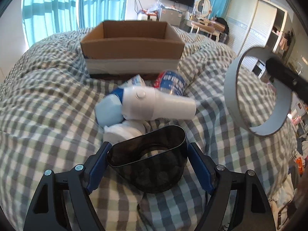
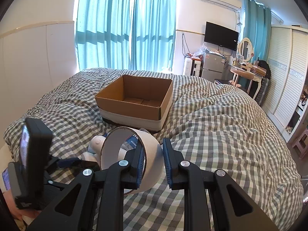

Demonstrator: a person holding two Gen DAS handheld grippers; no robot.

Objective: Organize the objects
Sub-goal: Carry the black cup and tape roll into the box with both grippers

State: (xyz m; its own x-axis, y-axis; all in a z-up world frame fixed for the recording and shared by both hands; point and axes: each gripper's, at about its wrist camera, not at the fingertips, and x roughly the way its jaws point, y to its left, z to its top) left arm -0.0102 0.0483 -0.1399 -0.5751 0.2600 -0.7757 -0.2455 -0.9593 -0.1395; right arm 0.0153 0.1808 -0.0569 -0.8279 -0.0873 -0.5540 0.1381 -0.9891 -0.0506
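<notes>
Pick-up step complete on both sides: left gripper [image 1: 148,165] jaws clamp the dark nozzle [image 1: 150,159] and right gripper [image 2: 154,163] jaws pinch the ring [image 2: 152,152] wall, both held above the bed [image 2: 221,125]; next, judged, carry each over the empty box [image 2: 134,98] and release.

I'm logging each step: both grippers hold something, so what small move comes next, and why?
Probably carry the right gripper, pinching the wall of the grey cardboard ring, forward over the empty open brown cardboard box and release; the box stands just ahead.
</notes>
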